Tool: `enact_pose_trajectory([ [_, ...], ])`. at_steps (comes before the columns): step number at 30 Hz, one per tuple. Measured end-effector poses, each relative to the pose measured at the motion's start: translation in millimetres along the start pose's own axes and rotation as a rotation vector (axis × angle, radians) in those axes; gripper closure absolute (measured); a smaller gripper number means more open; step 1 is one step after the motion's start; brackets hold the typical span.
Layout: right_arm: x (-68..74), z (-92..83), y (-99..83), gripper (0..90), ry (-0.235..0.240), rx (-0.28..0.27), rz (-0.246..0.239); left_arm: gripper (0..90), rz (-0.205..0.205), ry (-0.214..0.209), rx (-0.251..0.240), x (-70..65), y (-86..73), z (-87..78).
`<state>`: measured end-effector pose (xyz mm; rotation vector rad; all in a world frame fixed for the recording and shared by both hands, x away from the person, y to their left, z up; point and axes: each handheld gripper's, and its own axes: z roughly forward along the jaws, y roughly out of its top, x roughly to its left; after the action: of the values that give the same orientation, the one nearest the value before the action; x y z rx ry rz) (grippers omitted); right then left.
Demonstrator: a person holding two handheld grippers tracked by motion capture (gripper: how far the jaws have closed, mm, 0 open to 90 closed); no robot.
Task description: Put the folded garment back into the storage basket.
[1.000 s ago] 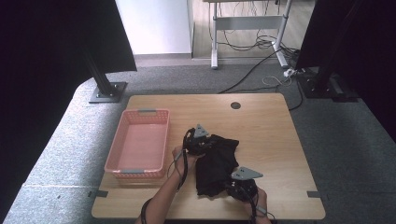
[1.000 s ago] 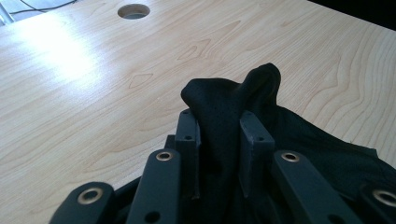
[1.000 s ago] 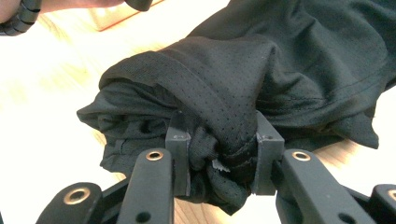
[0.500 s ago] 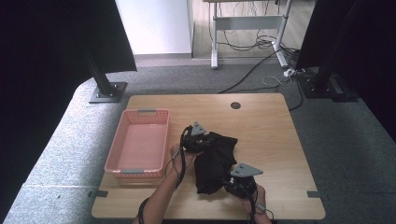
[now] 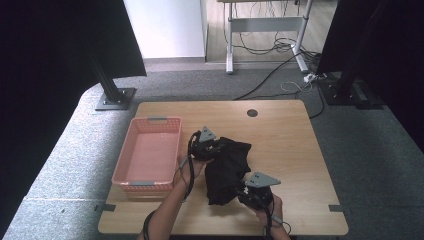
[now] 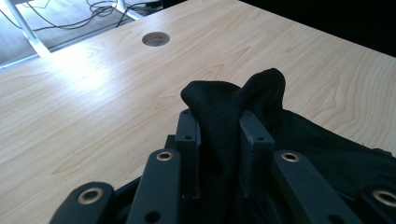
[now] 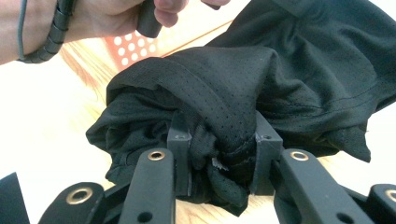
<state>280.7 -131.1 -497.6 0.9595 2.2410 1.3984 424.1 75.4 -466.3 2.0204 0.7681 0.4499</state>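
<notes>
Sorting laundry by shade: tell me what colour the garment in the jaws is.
Black garment, with a fine perforated mesh; best in the right gripper view.

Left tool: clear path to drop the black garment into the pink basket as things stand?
Probably yes. The left tool, shut on the black garment, sits right beside the pink basket with nothing between; the right tool grips the other end, though.

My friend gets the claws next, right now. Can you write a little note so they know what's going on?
Left claw: shut on a fold of the black mesh fabric garment, at its far end.
Right claw: shut on a bunched edge of the same garment, at its near end.
The garment is held between both claws over the light wooden table, beside the pink plastic basket, which has nothing in it.
Done: both grips taken.
Left: probably fold it or put it in the basket.
</notes>
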Motion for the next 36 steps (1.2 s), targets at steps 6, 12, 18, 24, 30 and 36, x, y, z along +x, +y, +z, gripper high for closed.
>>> enact_pose_trajectory([
  [6,-1.3,0.8,1.7,67.7,0.000,-0.003,-0.001,72.0,0.000,0.003,0.001,0.3,1.2,0.7],
  [12,-2.4,-2.6,4.3,67.8,-0.005,-0.012,-0.003,72.0,0.009,0.004,-0.003,-2.1,6.1,0.1],
  [18,-3.4,-6.1,6.7,67.8,-0.009,-0.026,-0.006,72.1,0.022,0.002,-0.012,-4.7,13.9,-1.7],
  [24,-4.5,-10.5,11.4,67.8,-0.015,-0.040,-0.013,72.1,0.025,-0.004,-0.022,-6.7,19.4,-2.7],
  [30,-4.6,-12.6,12.8,67.8,-0.018,-0.051,-0.013,72.1,0.031,-0.001,-0.025,-7.9,22.9,-4.5],
  [36,-1.8,-13.0,13.0,67.9,-0.021,-0.054,-0.003,72.1,0.035,0.002,-0.019,-10.3,23.1,-5.3],
])
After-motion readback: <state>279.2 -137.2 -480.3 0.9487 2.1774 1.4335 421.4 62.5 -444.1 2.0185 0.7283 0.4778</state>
